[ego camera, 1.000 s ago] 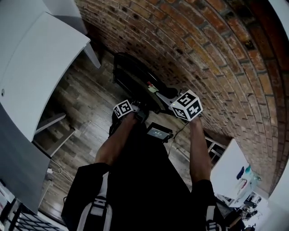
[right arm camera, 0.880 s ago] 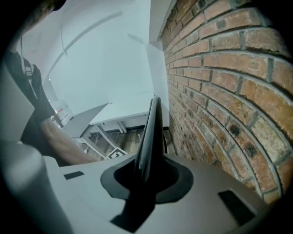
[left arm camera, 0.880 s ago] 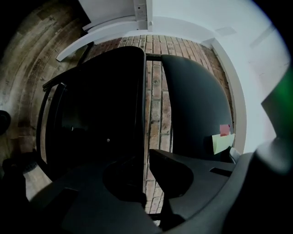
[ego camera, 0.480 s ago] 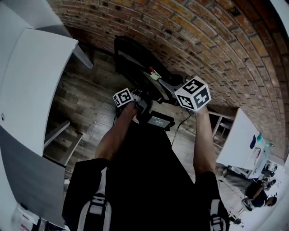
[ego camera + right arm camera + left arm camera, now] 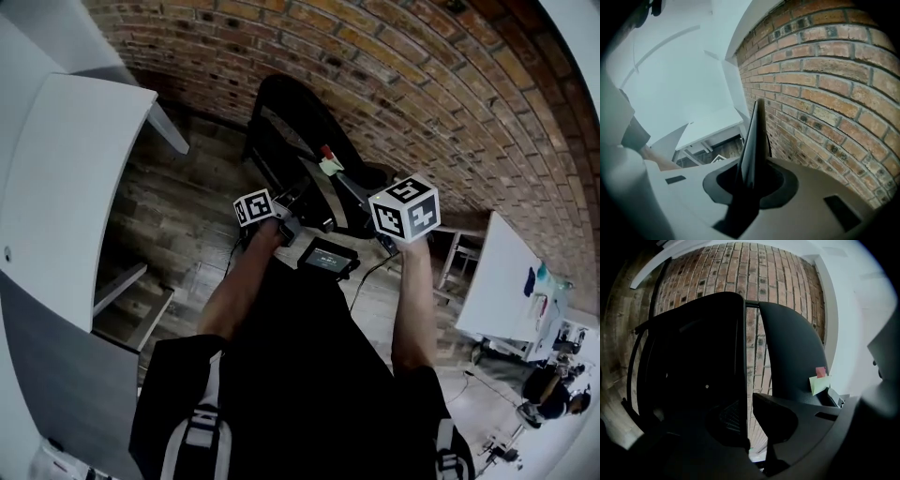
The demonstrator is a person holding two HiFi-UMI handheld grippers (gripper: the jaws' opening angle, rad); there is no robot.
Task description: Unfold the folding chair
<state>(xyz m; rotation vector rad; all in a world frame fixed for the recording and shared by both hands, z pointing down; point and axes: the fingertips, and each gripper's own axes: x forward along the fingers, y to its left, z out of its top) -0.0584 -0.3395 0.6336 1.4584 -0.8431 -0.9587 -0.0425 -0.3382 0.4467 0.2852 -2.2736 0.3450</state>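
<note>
Both bare forearms reach forward from the black-clad torso. The left forearm point(image 5: 239, 291) slants inward and the right forearm point(image 5: 412, 300) runs almost straight, so the two marker cubes sit side by side with the folding chair point(image 5: 693, 366) just ahead of them. The left gripper point(image 5: 745, 425) points roughly level at the brick wall point(image 5: 422, 75), its jaws nearly pressed together on a thin black edge of the chair. One dark panel fills the space to its left and a second, curved one rises to its right. The right gripper point(image 5: 750, 180) has the wall close along its right and pinches another thin black edge that stands up between its jaws. To the right of the left gripper, at the curved panel's lower edge, sit a green note point(image 5: 818, 384) and a pink note point(image 5: 820, 372); any writing on them is too small to read. A small screen point(image 5: 328, 258) glows just behind the grippers, its text illegible.
</note>
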